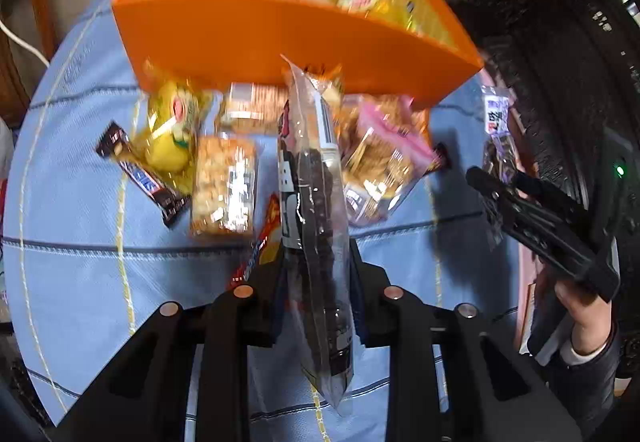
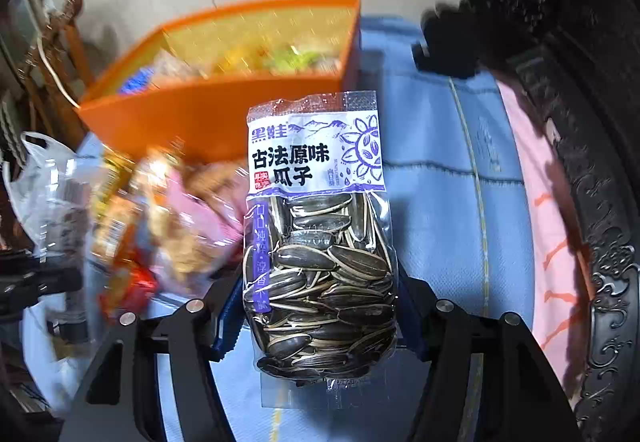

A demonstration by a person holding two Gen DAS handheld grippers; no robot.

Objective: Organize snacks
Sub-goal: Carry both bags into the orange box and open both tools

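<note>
Snacks: the left claw (image 1: 316, 282) grips a clear packet of dark snacks (image 1: 320, 210) edge-on, lifted above the counter (image 1: 80, 242). The right claw (image 2: 316, 306) pinches a sunflower seed bag (image 2: 320, 234) by its lower half. Beyond them loose packets lie mid-counter, then the orange box (image 1: 280, 38) at the far edge. The slick film could slip, dropping either bag short of the box.
</note>
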